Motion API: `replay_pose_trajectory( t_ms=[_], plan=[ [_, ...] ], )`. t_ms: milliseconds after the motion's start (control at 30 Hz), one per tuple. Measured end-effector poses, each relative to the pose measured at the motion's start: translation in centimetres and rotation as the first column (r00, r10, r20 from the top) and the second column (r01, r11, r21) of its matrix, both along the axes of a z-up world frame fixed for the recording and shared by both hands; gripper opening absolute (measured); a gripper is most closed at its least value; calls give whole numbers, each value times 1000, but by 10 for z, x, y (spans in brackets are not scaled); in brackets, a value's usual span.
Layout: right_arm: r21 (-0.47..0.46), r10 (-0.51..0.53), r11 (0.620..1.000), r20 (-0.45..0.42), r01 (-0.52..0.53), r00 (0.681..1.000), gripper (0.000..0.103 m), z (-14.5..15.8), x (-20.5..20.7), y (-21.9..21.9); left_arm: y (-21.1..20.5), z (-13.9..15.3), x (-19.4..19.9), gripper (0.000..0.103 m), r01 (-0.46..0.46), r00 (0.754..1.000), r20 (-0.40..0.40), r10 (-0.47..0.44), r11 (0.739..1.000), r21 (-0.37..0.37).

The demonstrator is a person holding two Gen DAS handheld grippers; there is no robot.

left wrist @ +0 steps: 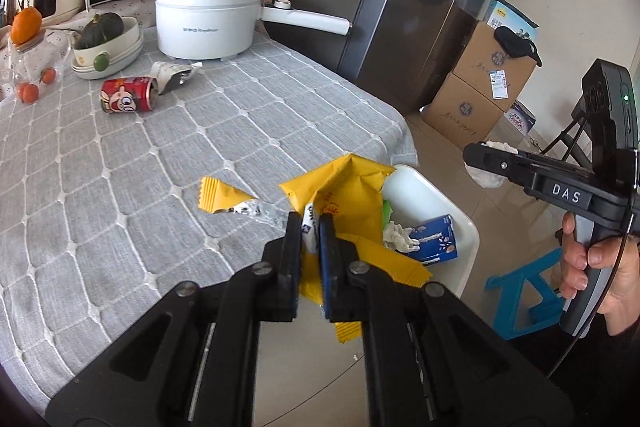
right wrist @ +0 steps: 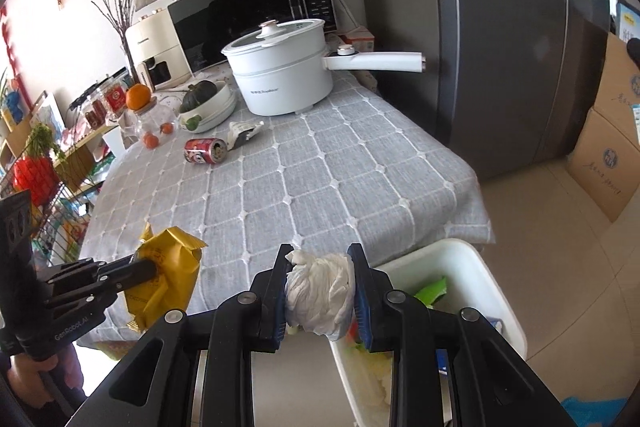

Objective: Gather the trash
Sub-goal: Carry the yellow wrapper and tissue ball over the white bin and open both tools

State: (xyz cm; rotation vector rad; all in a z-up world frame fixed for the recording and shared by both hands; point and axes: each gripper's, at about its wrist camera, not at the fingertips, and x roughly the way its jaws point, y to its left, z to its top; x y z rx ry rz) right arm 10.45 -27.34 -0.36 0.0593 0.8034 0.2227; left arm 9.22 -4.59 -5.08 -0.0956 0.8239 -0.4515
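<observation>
Beside the white bin (right wrist: 472, 267), the right tongs (right wrist: 321, 291) pinch a tissue wad (right wrist: 320, 301) and the left tongs (left wrist: 310, 233) a yellow wrapper (left wrist: 344, 183), which could fall outside; beyond lies a red can (left wrist: 127, 94).

right tongs (right wrist: 320, 287) clamp crumpled tissue (right wrist: 320, 297) | beside white bin (right wrist: 480, 267), seemingly above its edge
</observation>
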Motion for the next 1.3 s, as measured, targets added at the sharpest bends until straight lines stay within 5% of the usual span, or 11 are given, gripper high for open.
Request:
replay_pose_trajectory(
  t_ms=[500, 867, 1000, 1067, 1300],
  plan=[
    [-62, -174, 984, -169, 166, 970, 28, -45, -9, -92, -111, -38, 6, 10, 177, 984, -44, -174, 981, 74],
    [-70, -231, 973, -201, 222, 952, 28, -51, -14, -123, -151, -65, 16, 12, 211, 977, -40, -208, 970, 123],
    [-71, -235, 972, -210, 225, 949, 28, -52, -12, -125, -151, -64, 17, 54, 186, 983, -30, -184, 970, 155],
    [-72, -236, 972, -213, 225, 948, 29, -53, -11, -125, -148, -60, 16, 66, 165, 986, -16, -164, 971, 173],
    [-75, -220, 975, -243, 208, 945, 29, -58, -4, -117, -123, -50, 17, 85, 94, 995, -35, -88, 973, 210]
  ],
)
